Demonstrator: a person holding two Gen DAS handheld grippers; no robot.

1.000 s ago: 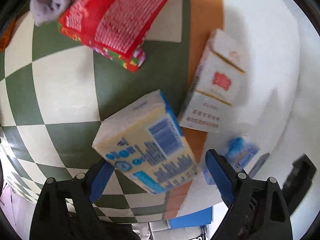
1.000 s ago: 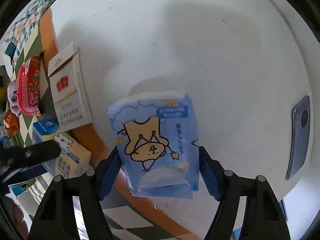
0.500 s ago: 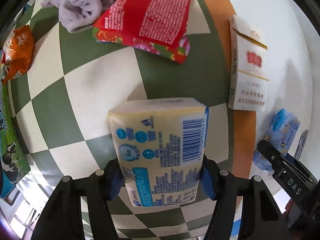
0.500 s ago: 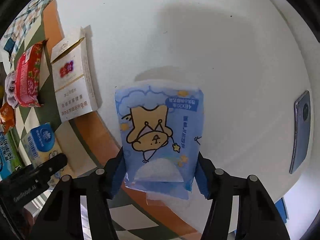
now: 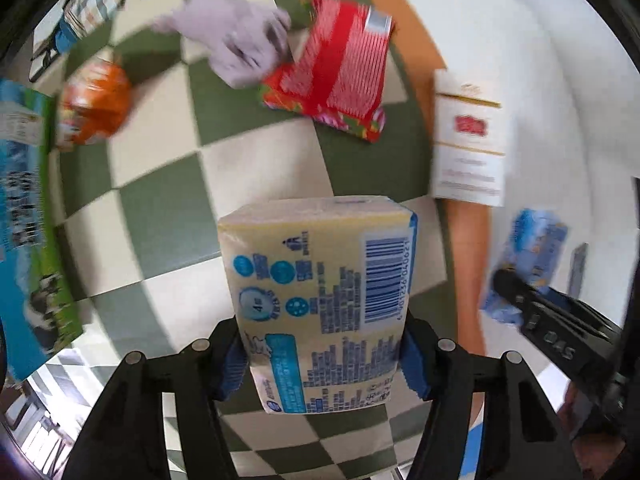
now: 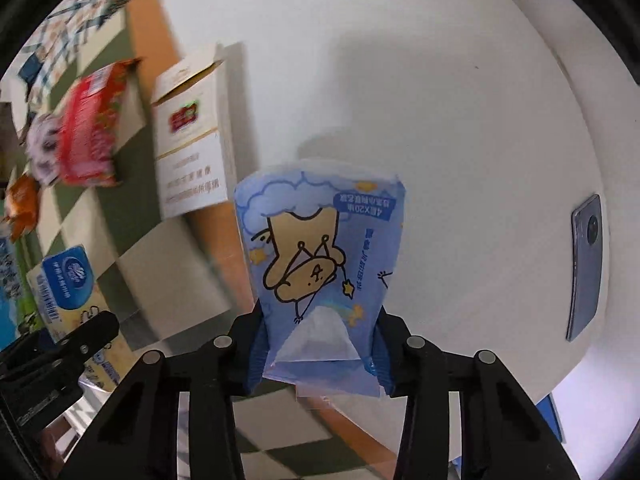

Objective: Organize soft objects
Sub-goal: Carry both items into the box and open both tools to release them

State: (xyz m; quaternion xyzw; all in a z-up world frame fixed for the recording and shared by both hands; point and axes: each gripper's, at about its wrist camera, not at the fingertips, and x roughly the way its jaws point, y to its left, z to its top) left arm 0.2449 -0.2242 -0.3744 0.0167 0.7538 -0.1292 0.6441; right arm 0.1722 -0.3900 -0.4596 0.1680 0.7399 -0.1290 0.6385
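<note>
My left gripper (image 5: 324, 360) is shut on a yellow tissue pack (image 5: 320, 288) with blue print and a barcode, held above the green and cream checkered cloth (image 5: 168, 176). My right gripper (image 6: 316, 352) is shut on a blue tissue pack (image 6: 320, 248) with a cartoon bear, held above the white table (image 6: 440, 100). The blue pack also shows in the left wrist view (image 5: 528, 256), and the yellow pack in the right wrist view (image 6: 68, 292). A grey plush toy (image 5: 236, 44) lies on the cloth.
A red snack bag (image 5: 340, 64), an orange snack bag (image 5: 96, 104) and a green-blue carton (image 5: 28, 216) lie on the cloth. A white box with a red logo (image 5: 468, 136) lies at the cloth's orange border. A phone (image 6: 584, 276) lies on the white table at right.
My left gripper closed on the yellow pack and lifted it, squaring it between the fingers. My right gripper squeezed the blue pack tighter and raised it.
</note>
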